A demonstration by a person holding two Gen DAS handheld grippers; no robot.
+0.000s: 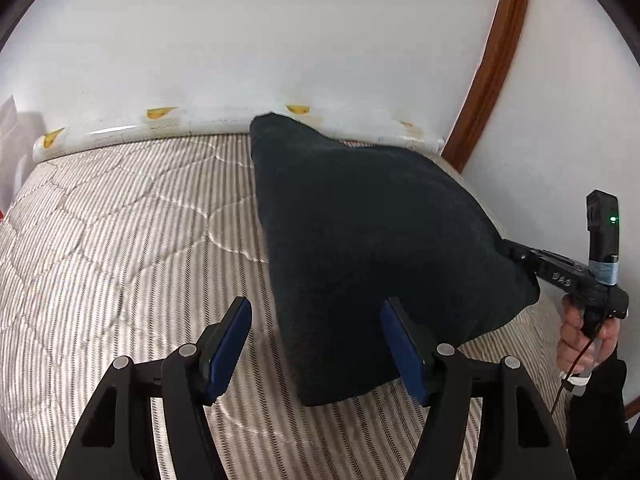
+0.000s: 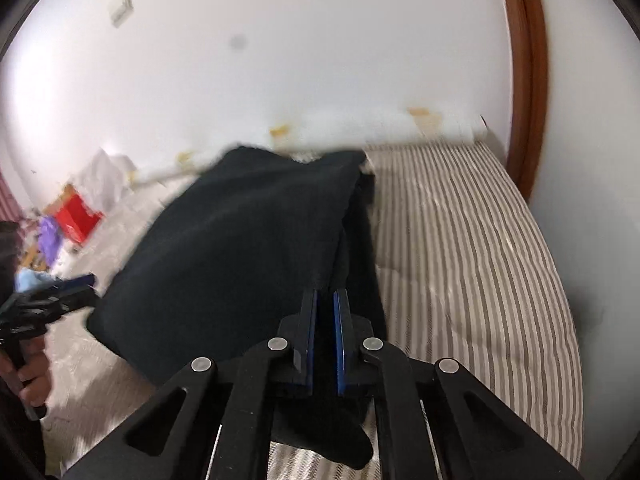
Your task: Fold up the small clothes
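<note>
While the left gripper (image 1: 316, 312) hangs over the striped bedspread (image 1: 120, 240), its jaws stand well apart with nothing pressed between them; the near edge of the black garment (image 1: 372, 240) lies in the gap, and the right-hand pad sits in front of the cloth. That garment is spread across the bed with one side lifted (it tents up toward the right). At the right edge of this view the right gripper (image 1: 516, 254) reaches in, its tip against the raised edge of the cloth, and a hand (image 1: 580, 332) holds its grip. Behind the bed runs a white wall (image 1: 280, 40) with a brown wooden frame (image 1: 496, 60).

From the right wrist, the right gripper (image 2: 325, 300) has its jaws together, clamped on a fold of the black garment (image 2: 224, 248), which drapes leftward over the bed. More dark cloth hangs under the jaws. The striped bedspread (image 2: 460, 260) stretches bare to the right. At far left the left gripper (image 2: 60, 292) shows, blurred, beside a red box (image 2: 78, 216) and purple clutter (image 2: 50, 236).
</note>
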